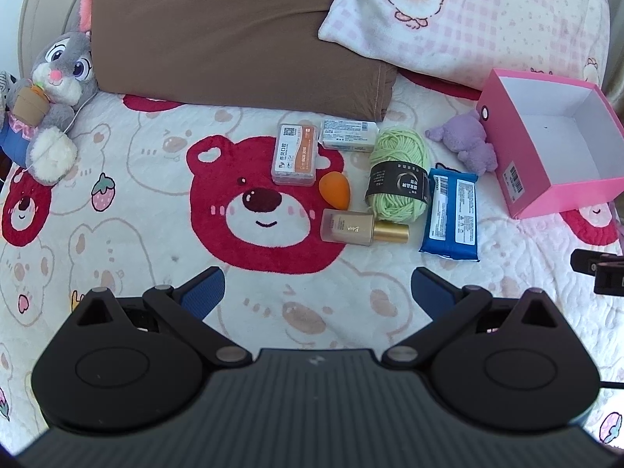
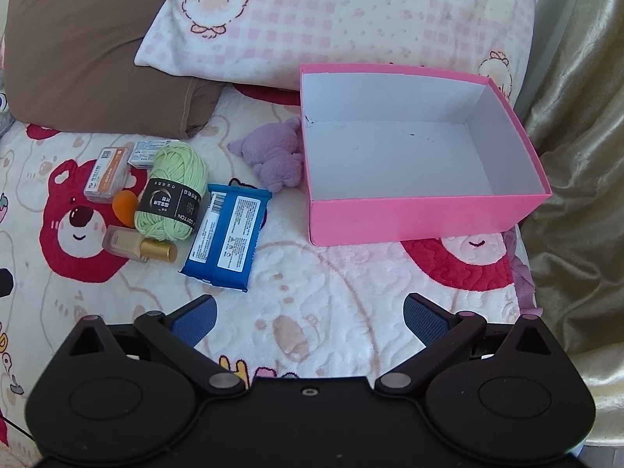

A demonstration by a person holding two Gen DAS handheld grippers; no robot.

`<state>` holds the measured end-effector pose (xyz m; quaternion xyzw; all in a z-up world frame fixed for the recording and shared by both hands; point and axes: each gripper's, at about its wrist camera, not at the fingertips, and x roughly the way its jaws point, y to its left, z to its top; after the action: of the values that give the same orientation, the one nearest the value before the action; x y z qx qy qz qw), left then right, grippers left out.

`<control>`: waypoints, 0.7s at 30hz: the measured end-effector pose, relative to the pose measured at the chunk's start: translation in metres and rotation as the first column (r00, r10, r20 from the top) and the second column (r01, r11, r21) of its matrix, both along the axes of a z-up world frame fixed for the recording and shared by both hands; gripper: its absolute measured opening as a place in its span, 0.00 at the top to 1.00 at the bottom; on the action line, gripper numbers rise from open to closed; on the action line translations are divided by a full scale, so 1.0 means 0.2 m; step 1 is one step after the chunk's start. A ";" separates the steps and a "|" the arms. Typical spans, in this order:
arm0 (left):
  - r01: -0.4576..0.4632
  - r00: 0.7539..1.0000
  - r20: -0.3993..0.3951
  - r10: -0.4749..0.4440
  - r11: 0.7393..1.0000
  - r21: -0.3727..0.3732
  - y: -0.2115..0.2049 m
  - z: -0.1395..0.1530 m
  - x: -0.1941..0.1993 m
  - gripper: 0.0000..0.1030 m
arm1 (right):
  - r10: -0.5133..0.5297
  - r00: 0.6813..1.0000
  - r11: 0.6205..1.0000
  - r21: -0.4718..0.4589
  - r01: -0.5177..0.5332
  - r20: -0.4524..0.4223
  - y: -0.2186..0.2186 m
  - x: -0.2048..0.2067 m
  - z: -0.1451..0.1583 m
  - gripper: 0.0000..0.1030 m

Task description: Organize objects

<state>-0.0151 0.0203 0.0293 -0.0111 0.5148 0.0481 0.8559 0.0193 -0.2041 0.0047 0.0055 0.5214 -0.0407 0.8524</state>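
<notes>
Green yarn skein [image 2: 171, 193]: lies on the bear blanket [image 2: 331, 280] amid clutter, left of the empty pink box [image 2: 425, 216]; likely light, soft, squashy. Grip it across the banded middle. Your left gripper [image 1: 318, 292] and right gripper [image 2: 308, 318] both gape wide, holding nothing.

small items clustered on a bear-print bedspread [image 1: 128, 210], pink box [image 1: 546, 179] at the right

left gripper [image 1: 318, 284] hovers with jaws spread wide and nothing between them. ahead lie an orange-and-white case [image 1: 294, 154], an orange sponge [image 1: 334, 190], a gold-capped bottle [image 1: 362, 228], green yarn [image 1: 399, 173] and a blue packet [image 1: 450, 214]. a purple plush [image 1: 466, 142] touches the box, and a grey rabbit toy [image 1: 54, 101] sits far left.
</notes>
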 end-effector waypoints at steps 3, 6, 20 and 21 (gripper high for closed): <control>-0.005 1.000 -0.009 0.005 1.000 -0.004 0.01 -0.02 0.01 0.00 | 0.002 1.000 1.000 -0.001 -0.002 -0.006 0.01 0.00 -0.01 0.00; -0.008 1.000 -0.014 0.008 1.000 -0.008 0.01 -0.02 0.02 0.00 | 0.004 1.000 1.000 -0.002 -0.004 -0.010 0.01 0.00 -0.01 0.00; -0.016 1.000 -0.023 0.016 1.000 -0.007 0.00 -0.05 0.01 0.00 | 0.009 1.000 1.000 -0.009 -0.009 -0.016 0.02 0.00 -0.02 0.00; -0.016 1.000 -0.023 0.016 1.000 -0.008 0.00 -0.05 0.01 0.00 | 0.010 1.000 1.000 -0.009 -0.010 -0.016 0.02 0.00 -0.02 0.00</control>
<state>-0.0124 0.0196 0.0198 -0.0181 0.5246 0.0532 0.8495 0.0202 -0.2006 -0.0001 -0.0011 0.5281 -0.0389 0.8483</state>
